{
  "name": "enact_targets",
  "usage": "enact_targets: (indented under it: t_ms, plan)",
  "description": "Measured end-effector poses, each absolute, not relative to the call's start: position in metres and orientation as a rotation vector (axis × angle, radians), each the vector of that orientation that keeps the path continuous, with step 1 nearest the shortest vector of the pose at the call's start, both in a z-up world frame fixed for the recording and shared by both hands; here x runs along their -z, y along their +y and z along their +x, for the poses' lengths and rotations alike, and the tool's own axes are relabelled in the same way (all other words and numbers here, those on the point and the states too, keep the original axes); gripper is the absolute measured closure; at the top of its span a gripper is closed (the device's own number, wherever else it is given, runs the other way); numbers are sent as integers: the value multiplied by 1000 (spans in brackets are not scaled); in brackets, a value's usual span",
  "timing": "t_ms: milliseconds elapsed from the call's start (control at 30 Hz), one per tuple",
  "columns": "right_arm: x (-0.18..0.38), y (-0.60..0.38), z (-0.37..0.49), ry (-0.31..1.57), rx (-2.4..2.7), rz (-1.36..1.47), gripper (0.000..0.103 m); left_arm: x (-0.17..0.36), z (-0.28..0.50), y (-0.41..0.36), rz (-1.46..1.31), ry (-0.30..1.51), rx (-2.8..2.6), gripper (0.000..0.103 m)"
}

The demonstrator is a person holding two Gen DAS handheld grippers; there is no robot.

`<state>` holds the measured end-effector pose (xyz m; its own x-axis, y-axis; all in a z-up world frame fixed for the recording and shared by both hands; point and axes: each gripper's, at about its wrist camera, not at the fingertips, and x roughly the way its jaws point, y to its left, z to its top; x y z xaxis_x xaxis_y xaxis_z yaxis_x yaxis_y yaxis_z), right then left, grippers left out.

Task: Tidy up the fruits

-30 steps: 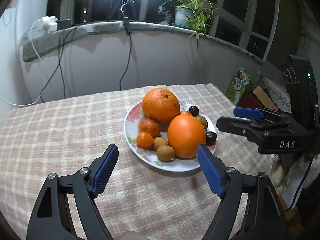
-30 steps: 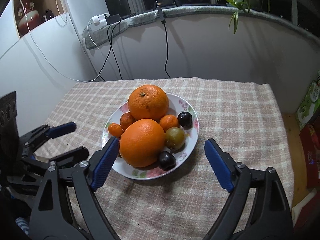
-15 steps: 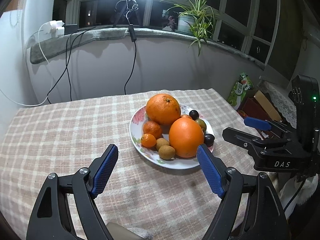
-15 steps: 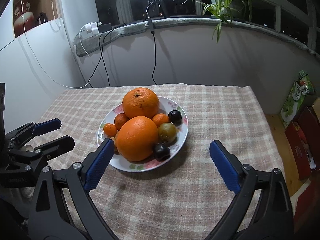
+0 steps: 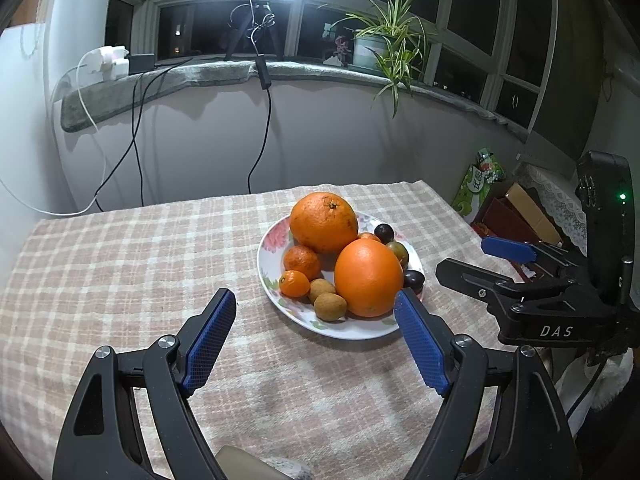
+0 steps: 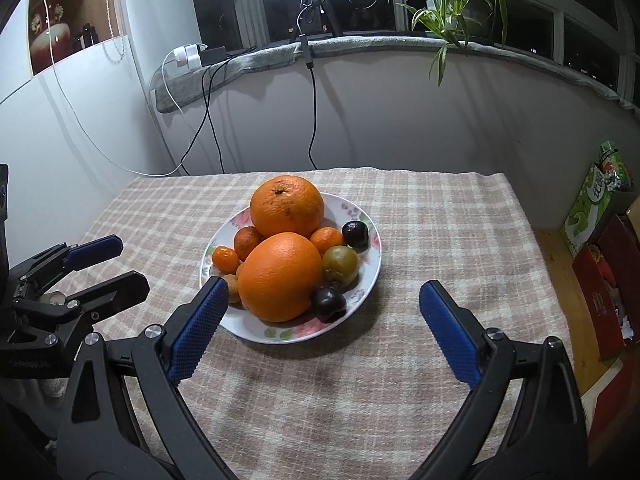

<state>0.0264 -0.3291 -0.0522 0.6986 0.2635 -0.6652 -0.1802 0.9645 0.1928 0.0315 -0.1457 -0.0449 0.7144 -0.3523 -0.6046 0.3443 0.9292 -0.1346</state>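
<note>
A floral white plate [image 5: 269, 256] [image 6: 370, 258] sits on the checked tablecloth, piled with fruit. Two big oranges [image 5: 368, 278] [image 6: 280, 276] lie with small tangerines [image 5: 295, 283], brown kiwis [image 5: 329, 306], dark plums [image 6: 329, 303] and a green fruit [image 6: 340, 266]. My left gripper [image 5: 314, 340] is open and empty, just short of the plate's near rim. My right gripper [image 6: 320, 328] is open and empty, straddling the plate's near side. Each gripper shows in the other's view: the right one [image 5: 496, 264] and the left one [image 6: 108, 264].
The table's right edge drops to a wooden floor with a green box [image 6: 592, 204] and red boxes [image 6: 600, 292]. A wall with hanging cables [image 5: 260, 148] runs behind the table. A potted plant [image 5: 384, 48] stands on the sill.
Both grippers have pulled back and risen from the plate, so it looks smaller and farther away. Both stay open and empty. The fruit has not moved.
</note>
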Motion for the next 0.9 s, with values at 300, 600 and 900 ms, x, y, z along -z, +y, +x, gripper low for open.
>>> enact_targets:
  t_ms: [300, 600, 900]
  plan:
    - [53, -328, 26, 761, -249, 123, 5, 45, 31, -145, -12, 670, 385, 21]
    - [53, -327, 25, 761, -247, 125, 5, 42, 29, -145, -12, 661, 384, 21]
    - [54, -328, 26, 762, -246, 126, 5, 44, 30, -146, -9, 665, 380, 21]
